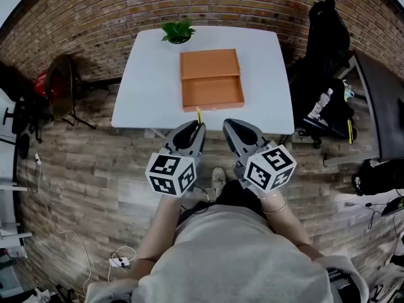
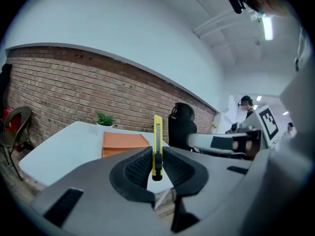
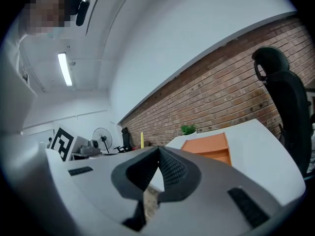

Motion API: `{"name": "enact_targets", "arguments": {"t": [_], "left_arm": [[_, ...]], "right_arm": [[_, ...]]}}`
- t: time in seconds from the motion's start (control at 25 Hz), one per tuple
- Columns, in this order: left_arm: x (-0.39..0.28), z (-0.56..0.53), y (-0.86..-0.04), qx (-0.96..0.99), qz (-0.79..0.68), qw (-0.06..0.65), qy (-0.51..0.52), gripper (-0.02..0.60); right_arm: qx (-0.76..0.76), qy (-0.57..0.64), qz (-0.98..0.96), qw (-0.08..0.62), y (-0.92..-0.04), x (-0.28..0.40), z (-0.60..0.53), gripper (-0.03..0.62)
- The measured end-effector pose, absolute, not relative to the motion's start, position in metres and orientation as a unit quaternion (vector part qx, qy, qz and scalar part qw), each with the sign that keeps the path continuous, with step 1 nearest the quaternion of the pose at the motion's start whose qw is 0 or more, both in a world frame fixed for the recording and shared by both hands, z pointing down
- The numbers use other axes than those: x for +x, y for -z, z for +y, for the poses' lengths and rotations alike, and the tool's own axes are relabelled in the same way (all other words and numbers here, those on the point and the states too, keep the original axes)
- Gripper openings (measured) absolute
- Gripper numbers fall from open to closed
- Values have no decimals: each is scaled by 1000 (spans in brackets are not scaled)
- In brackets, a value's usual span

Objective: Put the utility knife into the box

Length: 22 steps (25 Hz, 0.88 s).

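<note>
Brick wall [image 1: 189,5] backs the white table [image 1: 148,81]; the left gripper [image 2: 156,157] clamps the yellow utility knife [image 2: 157,132], its length pointing forward at the orange box [image 1: 211,79] straight ahead. The right gripper [image 3: 158,151] alongside is closed and empty.

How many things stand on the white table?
2: an orange box near the table's middle and a plant at its far edge; the left gripper holds the utility knife.

Light: bright, even on my table [image 1: 148,81] | glare: ceiling tube [image 3: 64,69] above it | edges: fisheye-bent, black corners
</note>
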<state>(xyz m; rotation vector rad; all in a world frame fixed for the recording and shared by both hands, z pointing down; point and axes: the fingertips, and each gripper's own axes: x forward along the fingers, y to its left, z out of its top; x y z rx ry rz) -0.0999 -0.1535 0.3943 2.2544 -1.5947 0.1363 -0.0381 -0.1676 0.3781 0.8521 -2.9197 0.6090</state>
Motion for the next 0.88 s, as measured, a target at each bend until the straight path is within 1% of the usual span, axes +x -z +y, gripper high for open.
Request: {"name": "enact_targets", "arguments": {"t": [0.32, 0.64, 0.88], "left_arm": [[-111, -223, -401, 786, -583, 199, -50, 61], [-122, -241, -418, 775, -588, 221, -61, 61], [-126, -248, -434, 788, -564, 229, -89, 61]], "right_arm": [[260, -217, -940, 40, -395, -42, -241, -2], [257, -234, -935, 62, -415, -47, -259, -2], [271, -252, -927, 60, -426, -48, -268, -2]]}}
